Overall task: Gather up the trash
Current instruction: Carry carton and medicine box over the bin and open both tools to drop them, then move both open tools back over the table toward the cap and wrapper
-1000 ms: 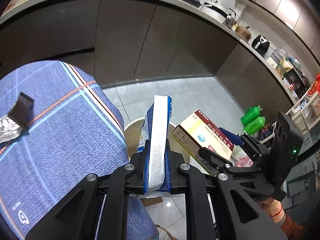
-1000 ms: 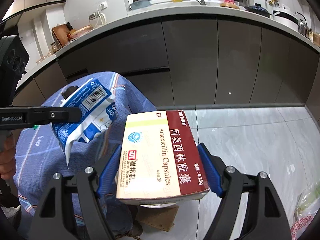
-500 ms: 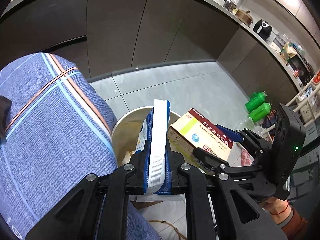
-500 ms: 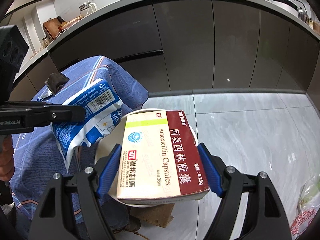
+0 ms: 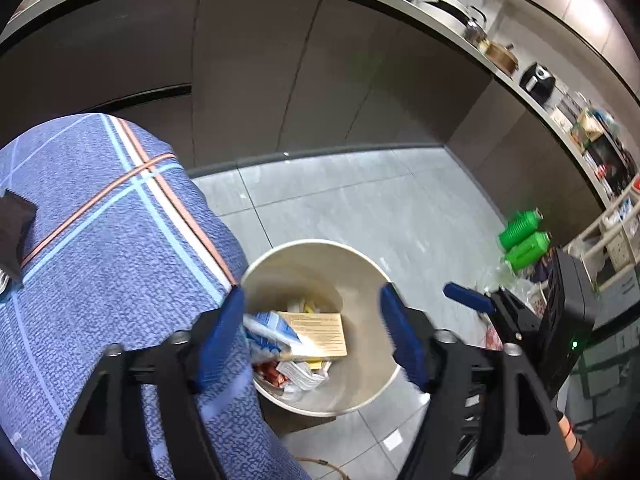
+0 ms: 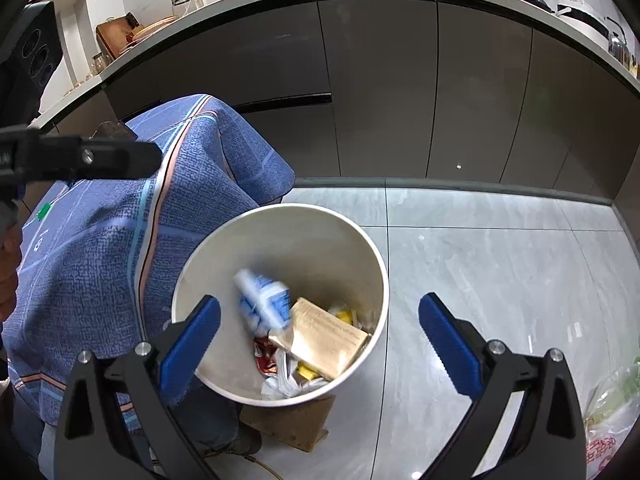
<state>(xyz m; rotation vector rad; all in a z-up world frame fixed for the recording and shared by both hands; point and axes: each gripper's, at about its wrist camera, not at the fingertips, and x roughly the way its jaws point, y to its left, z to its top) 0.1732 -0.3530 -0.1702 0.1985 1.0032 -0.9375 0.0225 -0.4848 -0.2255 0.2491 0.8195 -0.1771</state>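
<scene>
2 items, blue pouch [image 6: 262,304] and medicine box [image 6: 320,336], lie in bin [image 6: 360,240]. Left gripper [image 5: 312,336], right gripper [image 6: 320,340]: jaws open, empty. Dark wrapper [image 5: 14,228] left on table [image 5: 100,240].

No text can be read anywhere. The box [image 6: 320,340] in the bin [image 6: 372,248], lower centre, carries print too blurred to make out.

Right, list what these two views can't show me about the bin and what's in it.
- Blue-and-white carton: motion-blurred in the right wrist view, print unreadable; half behind the left gripper finger in the left wrist view.
- Medicine box: print too small in both views.
- Trash bin base: hidden by its own wall; the brown block beneath shows only partly.
- Dark wrapper on the tablecloth: cut off by the left wrist view's edge.
</scene>
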